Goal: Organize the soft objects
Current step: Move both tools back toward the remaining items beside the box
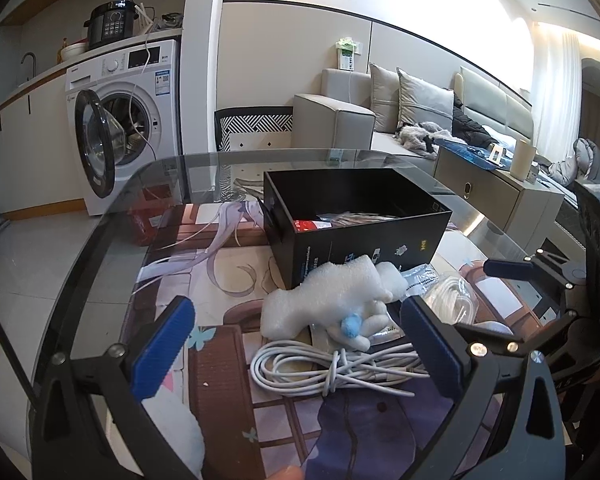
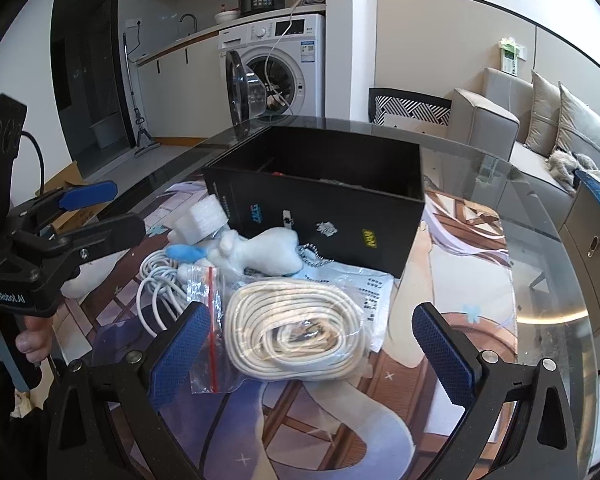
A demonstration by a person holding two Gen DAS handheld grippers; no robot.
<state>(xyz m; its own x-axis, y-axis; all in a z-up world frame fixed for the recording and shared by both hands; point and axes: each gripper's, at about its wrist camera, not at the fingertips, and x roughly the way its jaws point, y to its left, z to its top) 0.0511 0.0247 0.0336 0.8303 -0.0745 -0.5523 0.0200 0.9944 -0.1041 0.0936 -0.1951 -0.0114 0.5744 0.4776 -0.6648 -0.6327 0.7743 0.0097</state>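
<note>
A black open box (image 1: 360, 220) stands on the glass table; it also shows in the right wrist view (image 2: 320, 200). In front of it lie white foam pieces (image 1: 332, 296), a white plush toy with a blue part (image 2: 260, 254), a coiled white cable (image 1: 332, 368) and a bagged cream cord coil (image 2: 296, 328). My left gripper (image 1: 296, 352) is open above the white cable, just short of the foam. My right gripper (image 2: 312, 354) is open around the bagged cord. The left gripper also shows at the left of the right wrist view (image 2: 96, 212).
The glass table (image 1: 112, 248) carries a printed mat (image 2: 460, 300). A printed paper sheet (image 2: 364, 284) lies under the cord bag. A washing machine (image 1: 124, 120) with its door open, a sofa (image 1: 380, 120) and a low cabinet (image 1: 496, 192) stand beyond the table.
</note>
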